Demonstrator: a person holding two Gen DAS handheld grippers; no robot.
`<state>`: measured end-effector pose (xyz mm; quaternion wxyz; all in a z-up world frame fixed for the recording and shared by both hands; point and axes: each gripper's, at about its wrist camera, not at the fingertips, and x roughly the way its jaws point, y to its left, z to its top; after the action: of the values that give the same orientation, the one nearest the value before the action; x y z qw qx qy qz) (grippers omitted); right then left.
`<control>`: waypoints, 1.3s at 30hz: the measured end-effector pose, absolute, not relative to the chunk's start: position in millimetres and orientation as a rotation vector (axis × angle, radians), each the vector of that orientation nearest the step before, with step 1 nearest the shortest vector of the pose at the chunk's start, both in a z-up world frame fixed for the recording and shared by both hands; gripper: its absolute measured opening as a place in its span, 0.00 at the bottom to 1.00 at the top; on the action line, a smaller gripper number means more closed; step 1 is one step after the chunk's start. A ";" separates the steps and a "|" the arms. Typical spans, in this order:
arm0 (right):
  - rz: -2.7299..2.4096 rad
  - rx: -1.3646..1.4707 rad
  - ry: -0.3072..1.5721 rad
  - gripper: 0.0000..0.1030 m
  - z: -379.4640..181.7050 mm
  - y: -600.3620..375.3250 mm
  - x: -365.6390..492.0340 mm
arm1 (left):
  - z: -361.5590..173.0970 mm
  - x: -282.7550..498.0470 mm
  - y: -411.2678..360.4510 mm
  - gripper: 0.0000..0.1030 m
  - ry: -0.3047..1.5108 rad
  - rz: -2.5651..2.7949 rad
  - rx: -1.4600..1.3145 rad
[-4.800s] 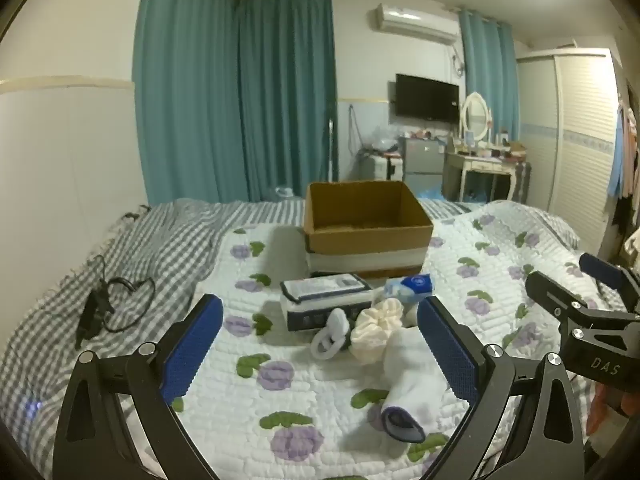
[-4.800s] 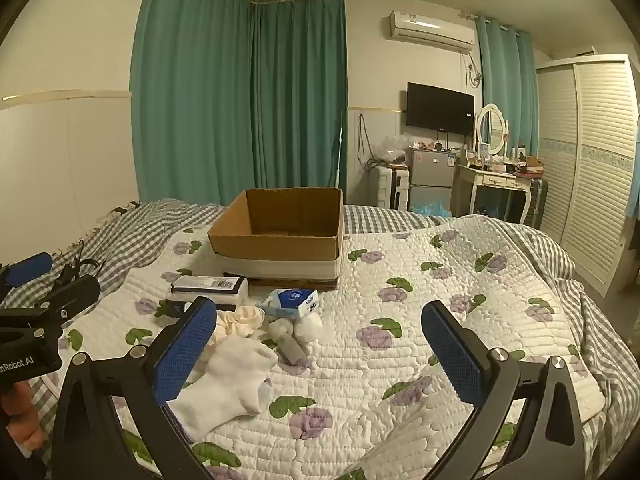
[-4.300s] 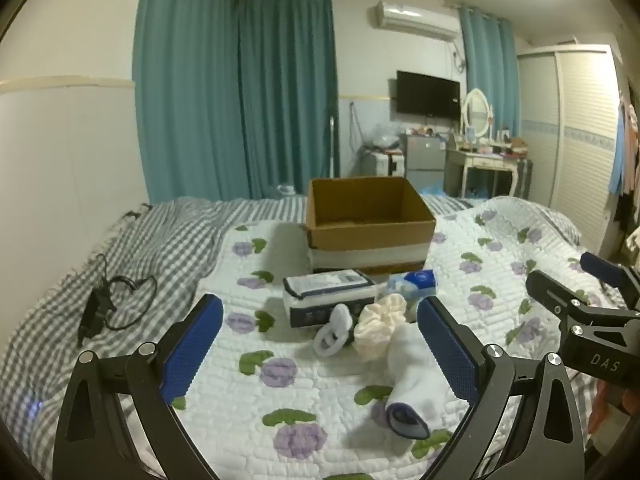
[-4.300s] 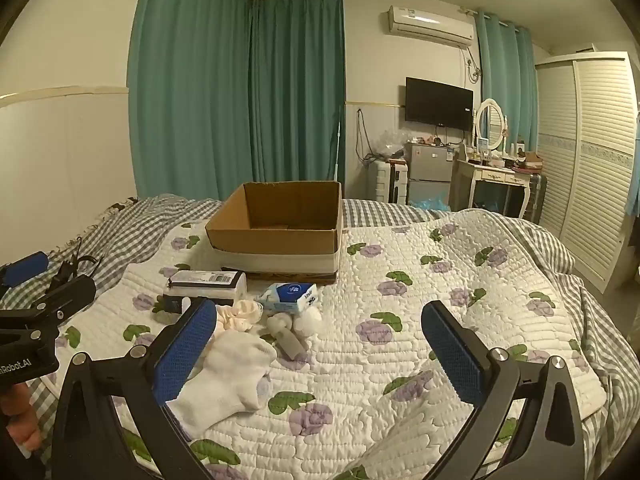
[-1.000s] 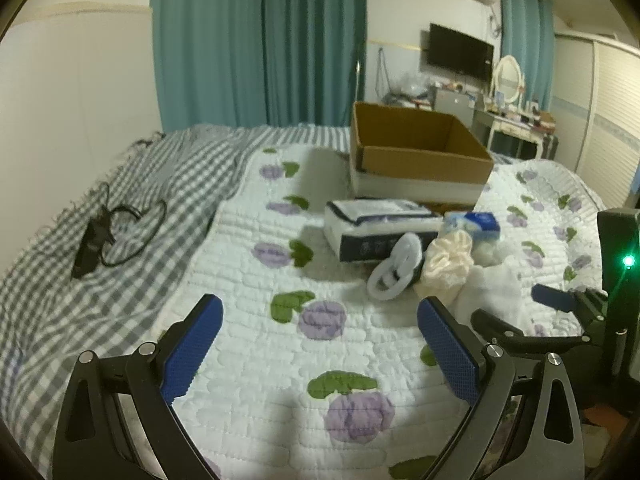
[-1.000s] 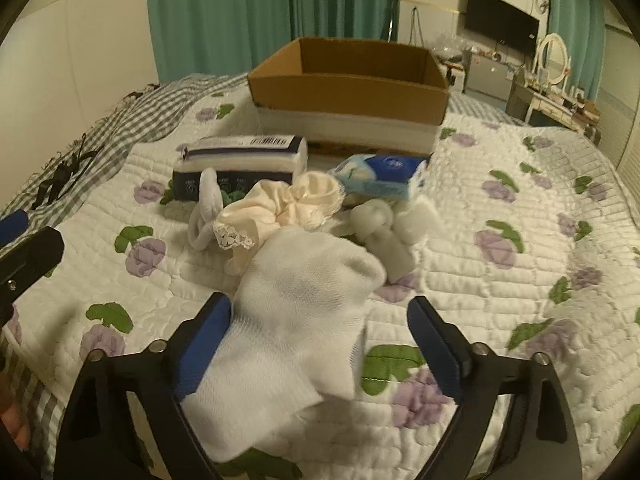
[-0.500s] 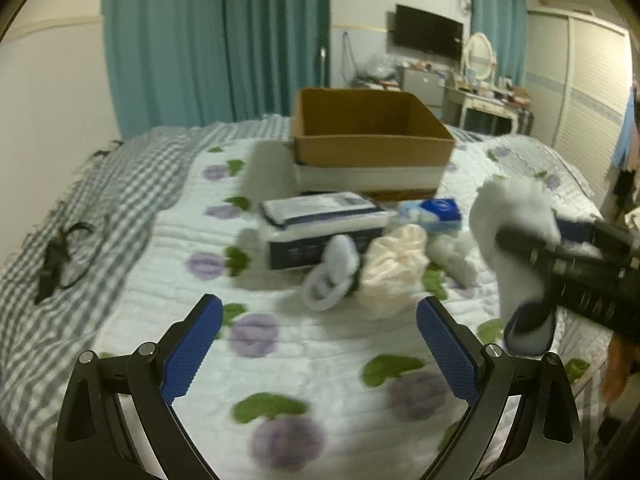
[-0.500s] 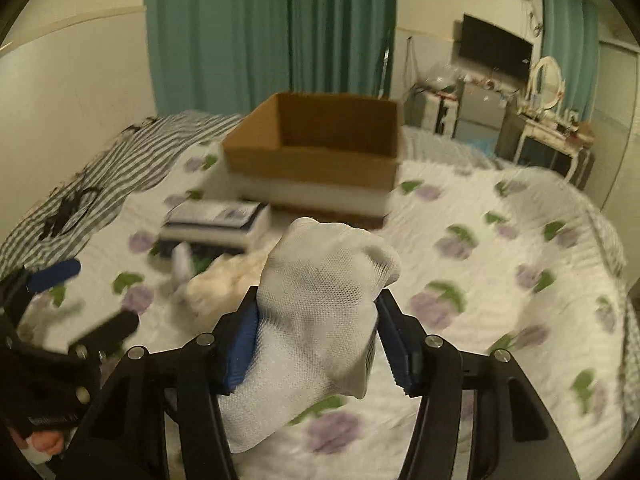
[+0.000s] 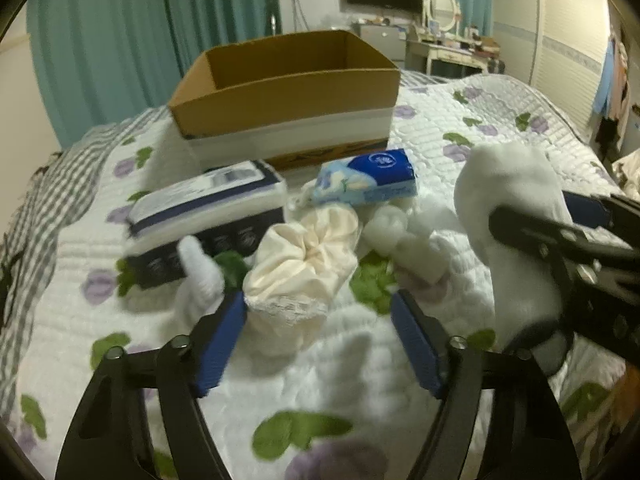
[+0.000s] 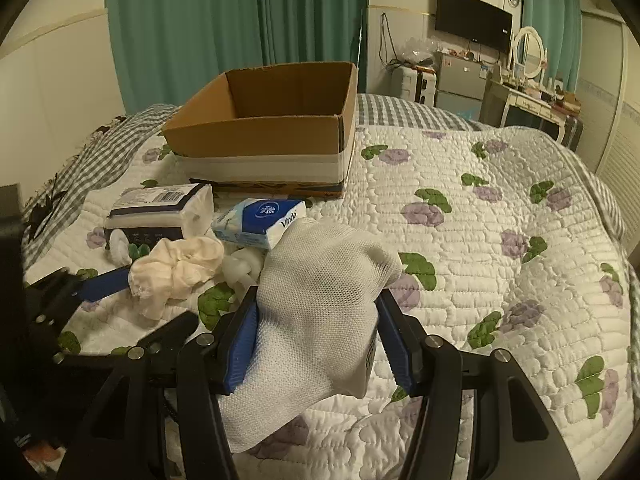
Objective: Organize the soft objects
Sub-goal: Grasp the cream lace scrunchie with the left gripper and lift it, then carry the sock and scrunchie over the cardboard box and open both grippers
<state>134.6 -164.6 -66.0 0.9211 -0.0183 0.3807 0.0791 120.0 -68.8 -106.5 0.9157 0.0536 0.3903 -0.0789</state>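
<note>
My right gripper [image 10: 316, 336] is shut on a white sock [image 10: 320, 312] and holds it above the quilt; the sock also shows at the right of the left wrist view [image 9: 516, 216]. My left gripper [image 9: 318, 340] is open, its jaws on either side of a cream lace scrunchie [image 9: 304, 264], which also shows in the right wrist view [image 10: 180, 268]. An open cardboard box [image 9: 288, 88] stands behind on the bed [image 10: 272, 128]. A blue tissue pack [image 9: 368, 182], a wipes pack [image 9: 204, 212], a white ring [image 9: 200, 280] and a rolled white sock [image 9: 404, 236] lie around the scrunchie.
The bed has a white quilt with purple flowers [image 10: 500, 240] and a grey checked sheet [image 9: 28, 220] on the left. Teal curtains [image 10: 240, 28], a TV [image 10: 474, 24] and a dresser [image 10: 532, 104] stand beyond the bed.
My left gripper has moved forward and down to the scrunchie, its jaws now narrower around it. My right gripper closed on the white sock and lifted it off the quilt.
</note>
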 end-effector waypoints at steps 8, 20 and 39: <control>0.163 -0.028 0.780 0.55 -68.9 -166.3 133.7 | -114.3 149.0 -70.7 0.28 0.832 -0.161 0.119; 0.138 -0.077 0.683 0.55 -37.9 -154.3 104.6 | -75.5 112.2 -53.4 0.26 0.742 -0.210 0.079; 0.210 -0.191 0.456 0.55 87.6 -125.9 193.8 | 36.8 143.5 -34.7 0.26 0.426 -0.181 0.165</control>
<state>193.8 -125.9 87.6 0.9642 -0.0943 0.2251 0.1037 143.5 -34.7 36.8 0.9700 0.0815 0.2111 -0.0894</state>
